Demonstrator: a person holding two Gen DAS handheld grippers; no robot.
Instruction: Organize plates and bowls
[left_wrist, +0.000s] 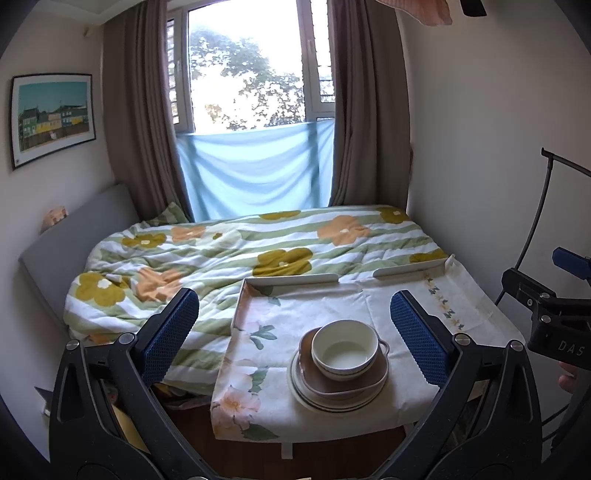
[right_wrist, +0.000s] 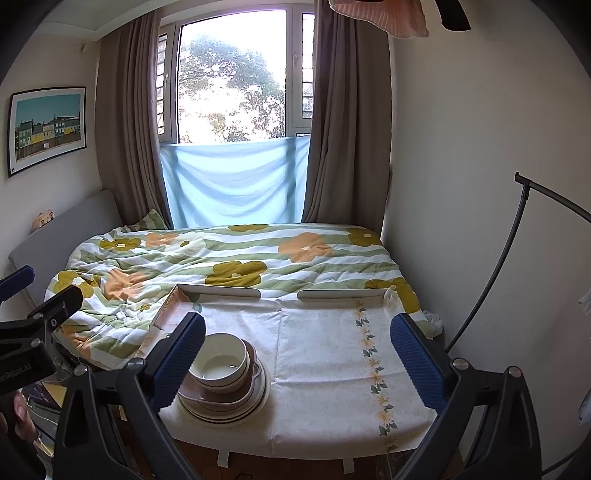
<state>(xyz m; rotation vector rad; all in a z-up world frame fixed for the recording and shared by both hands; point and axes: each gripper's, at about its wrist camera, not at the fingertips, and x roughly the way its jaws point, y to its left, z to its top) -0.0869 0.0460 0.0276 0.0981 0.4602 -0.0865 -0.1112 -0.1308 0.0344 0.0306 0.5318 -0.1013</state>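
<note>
One stack of dishes stands on the cloth-covered table (left_wrist: 388, 295) (right_wrist: 325, 347). A cream bowl (left_wrist: 345, 349) (right_wrist: 218, 360) sits on top, on a brown dish (left_wrist: 351, 382) (right_wrist: 221, 397), over cream plates (left_wrist: 332, 402) (right_wrist: 229, 411) with dark rim lines. My left gripper (left_wrist: 295, 336) is open, held back from the stack with nothing between its blue pads. My right gripper (right_wrist: 297, 365) is open too and holds nothing; its left finger (right_wrist: 177, 365) overlaps the stack's left side in the right wrist view. Each gripper shows at the edge of the other's view.
A bed with a flowered quilt (left_wrist: 221, 254) (right_wrist: 229, 258) lies beyond the table, under a window with brown curtains. The table's far edge has a low white rail (left_wrist: 291, 278) (right_wrist: 221, 291). A dark curved stand (right_wrist: 517, 258) leans by the right wall.
</note>
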